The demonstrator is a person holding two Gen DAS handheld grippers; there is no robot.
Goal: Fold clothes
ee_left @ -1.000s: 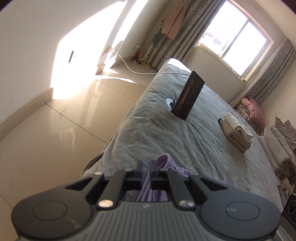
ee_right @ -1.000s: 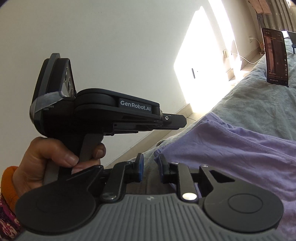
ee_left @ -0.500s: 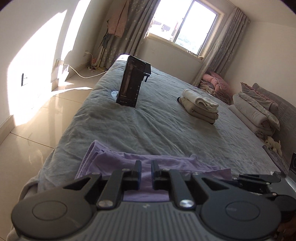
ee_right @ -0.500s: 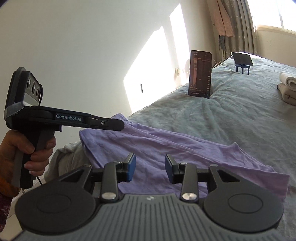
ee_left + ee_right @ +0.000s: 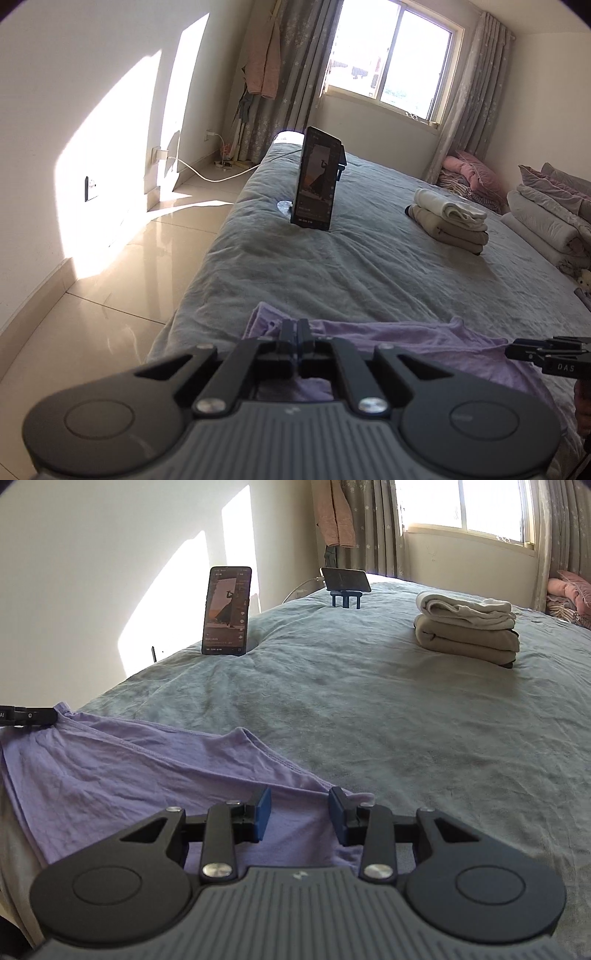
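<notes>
A purple garment (image 5: 122, 775) lies spread along the near edge of the grey bed (image 5: 406, 720); it also shows in the left wrist view (image 5: 406, 339). My left gripper (image 5: 296, 332) is shut on the garment's left corner, and its tip shows at the far left of the right wrist view (image 5: 33, 716). My right gripper (image 5: 300, 814) is open, its jaws standing over the garment's right corner, with cloth between the blue pads (image 5: 264, 814). Whether it touches the cloth I cannot tell.
A phone (image 5: 226, 611) stands upright on the bed, a second one (image 5: 345, 580) on a blue stand behind it. A stack of folded clothes (image 5: 467, 627) lies at the right. Rolled bedding (image 5: 546, 225) lines the far right. Tiled floor (image 5: 110, 288) lies left.
Both grippers have swung to face along the bed. The left one has closed fully on the garment's corner. The right one has opened wider and come down over the right corner.
</notes>
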